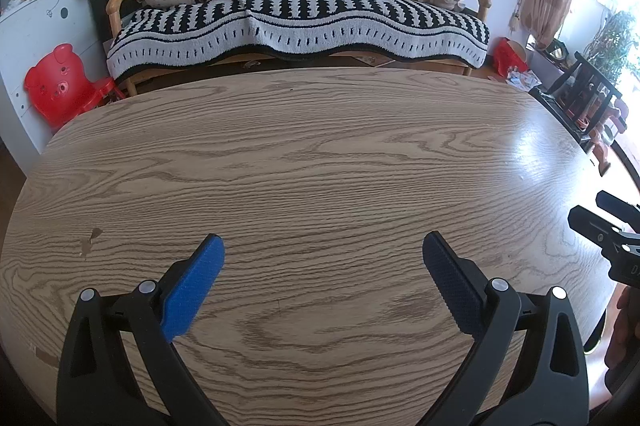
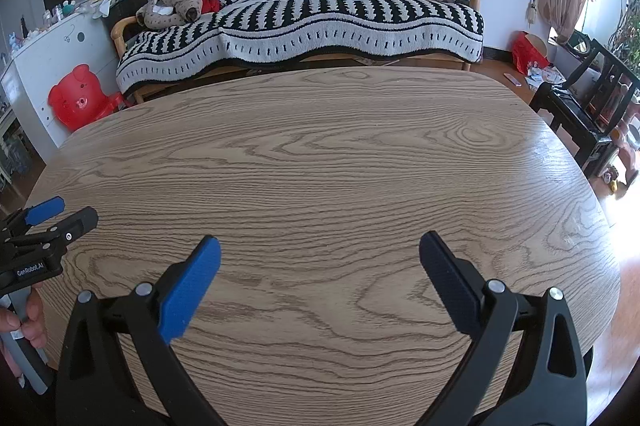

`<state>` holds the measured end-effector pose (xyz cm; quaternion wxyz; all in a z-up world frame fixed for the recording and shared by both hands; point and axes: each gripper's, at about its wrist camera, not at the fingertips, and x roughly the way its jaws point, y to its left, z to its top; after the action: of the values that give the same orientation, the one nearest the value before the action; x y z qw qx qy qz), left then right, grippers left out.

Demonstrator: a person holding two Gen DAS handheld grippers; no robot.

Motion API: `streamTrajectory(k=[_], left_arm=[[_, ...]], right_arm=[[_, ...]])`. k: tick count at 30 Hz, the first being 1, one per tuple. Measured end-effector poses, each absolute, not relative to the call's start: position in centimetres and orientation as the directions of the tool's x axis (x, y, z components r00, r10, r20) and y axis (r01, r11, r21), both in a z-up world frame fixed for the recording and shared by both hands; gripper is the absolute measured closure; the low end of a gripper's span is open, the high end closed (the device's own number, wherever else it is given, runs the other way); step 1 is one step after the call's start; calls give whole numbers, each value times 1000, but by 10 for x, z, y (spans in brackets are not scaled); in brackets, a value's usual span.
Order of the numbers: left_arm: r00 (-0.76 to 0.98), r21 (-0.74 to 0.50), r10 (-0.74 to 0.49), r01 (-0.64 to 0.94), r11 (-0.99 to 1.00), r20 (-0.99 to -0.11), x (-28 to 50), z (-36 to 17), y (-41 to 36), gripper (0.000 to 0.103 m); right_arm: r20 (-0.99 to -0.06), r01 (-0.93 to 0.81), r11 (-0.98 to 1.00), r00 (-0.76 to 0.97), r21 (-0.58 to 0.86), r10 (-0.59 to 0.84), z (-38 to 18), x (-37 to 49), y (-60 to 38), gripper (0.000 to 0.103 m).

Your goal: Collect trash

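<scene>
My left gripper (image 1: pixel 323 246) hangs open over the wooden table (image 1: pixel 320 154), its blue pads wide apart with only bare wood between them. My right gripper (image 2: pixel 320 246) is open too, above the same table (image 2: pixel 320 154), and holds nothing. Each gripper shows at the edge of the other's view: the right gripper (image 1: pixel 592 214) at the far right, the left gripper (image 2: pixel 68 214) at the far left with a hand (image 2: pixel 28 322) on its handle. No trash shows on the tabletop in either view.
Behind the table stands a sofa (image 1: pixel 296 22) under a black-and-white striped cover, with clothes and cushions on it. A red child's chair (image 1: pixel 60 86) sits at the left by a white cabinet. A dark chair (image 2: pixel 584 106) and floor clutter lie at the right.
</scene>
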<state>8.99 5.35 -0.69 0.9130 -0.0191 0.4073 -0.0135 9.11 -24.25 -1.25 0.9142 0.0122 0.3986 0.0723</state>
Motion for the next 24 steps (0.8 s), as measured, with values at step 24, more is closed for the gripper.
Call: streamTrajectory(k=[24], left_arm=[[670, -52, -34, -7, 999, -742, 88, -10, 57, 7]], right_arm=[[-729, -115, 990, 671, 81, 137, -12, 91, -247, 7]])
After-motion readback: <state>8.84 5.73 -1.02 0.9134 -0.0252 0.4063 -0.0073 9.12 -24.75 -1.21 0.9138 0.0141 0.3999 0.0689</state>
